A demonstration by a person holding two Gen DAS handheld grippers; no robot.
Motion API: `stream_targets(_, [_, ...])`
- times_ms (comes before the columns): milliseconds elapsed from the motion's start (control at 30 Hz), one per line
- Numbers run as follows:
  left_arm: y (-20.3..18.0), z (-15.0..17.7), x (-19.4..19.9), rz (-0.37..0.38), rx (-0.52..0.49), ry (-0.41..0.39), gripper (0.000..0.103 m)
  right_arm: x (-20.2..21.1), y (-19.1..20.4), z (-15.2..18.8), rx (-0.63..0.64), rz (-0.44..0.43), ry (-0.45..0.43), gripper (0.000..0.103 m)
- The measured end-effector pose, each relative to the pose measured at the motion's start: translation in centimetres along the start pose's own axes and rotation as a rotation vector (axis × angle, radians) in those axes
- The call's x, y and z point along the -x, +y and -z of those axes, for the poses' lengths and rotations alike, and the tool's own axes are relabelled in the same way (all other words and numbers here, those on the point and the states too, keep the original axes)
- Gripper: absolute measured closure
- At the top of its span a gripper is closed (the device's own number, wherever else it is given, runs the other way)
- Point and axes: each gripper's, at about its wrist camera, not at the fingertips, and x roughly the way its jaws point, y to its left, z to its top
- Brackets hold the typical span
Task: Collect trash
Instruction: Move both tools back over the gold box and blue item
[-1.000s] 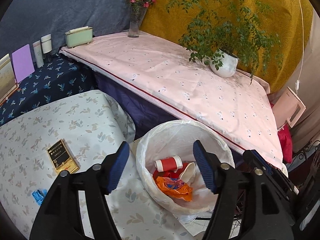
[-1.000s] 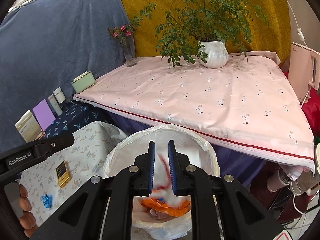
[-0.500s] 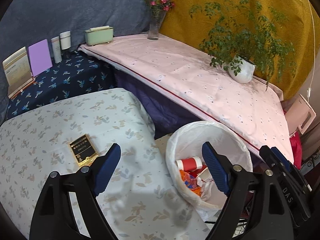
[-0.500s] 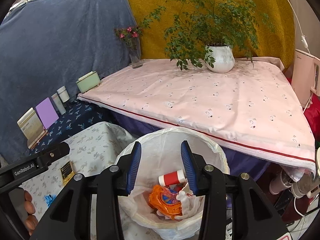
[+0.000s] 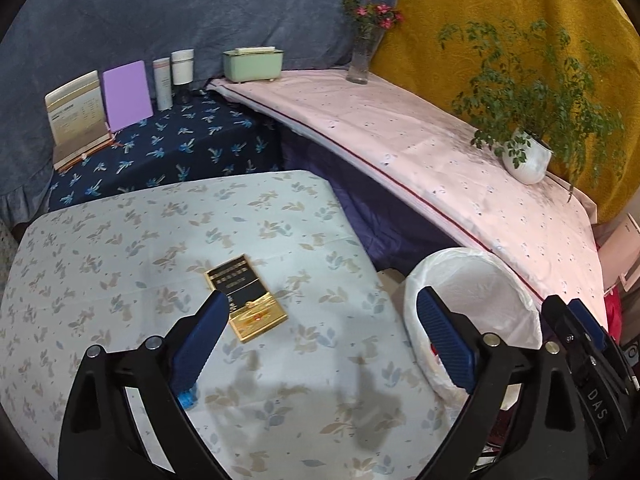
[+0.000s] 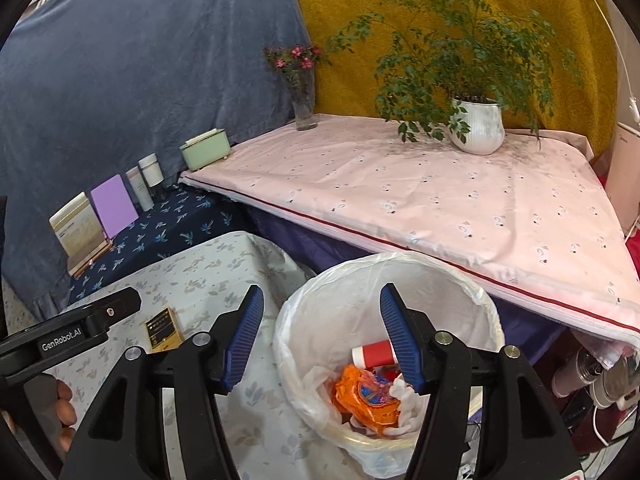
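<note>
A white-lined trash bin (image 6: 472, 312) stands beside the floral table; it holds an orange wrapper (image 6: 366, 394), a red-and-white cup (image 6: 374, 353) and crumpled white paper (image 6: 402, 394). My right gripper (image 6: 322, 336) is open and empty above the bin. My left gripper (image 5: 322, 340) is open and empty over the floral table (image 5: 120, 248), to the left of the bin (image 5: 508, 292). A gold and black box (image 5: 246, 298) lies on the table between the left fingers. A small blue scrap (image 5: 188, 398) lies on the table, partly hidden behind the left finger.
A pink-covered table (image 6: 440, 192) behind holds a potted plant (image 6: 478, 126), a flower vase (image 6: 304, 108) and a green box (image 6: 205, 154). A dark blue shelf (image 5: 160, 152) carries cards and bottles. Cups and clutter (image 6: 592, 376) sit at the right.
My right gripper has opened and the white-and-red trash it held has dropped into the bin. My left gripper has swung left, from over the bin to over the floral table.
</note>
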Motion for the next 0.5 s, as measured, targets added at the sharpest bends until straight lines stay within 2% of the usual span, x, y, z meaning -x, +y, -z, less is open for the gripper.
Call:
stream_targets(300, [3.5, 0.9, -0.2, -0.066, 0.050, 0.017, 0.010, -0.4, 3.1, 0.6, 0.039, -0.032, 0.014, 0.038])
stream_targets(500, [6.6, 2.2, -0.9, -0.099, 0.112, 0.066, 0.010, -1.0, 5.2, 1.3, 0.063, -0.057, 0.035, 0.037])
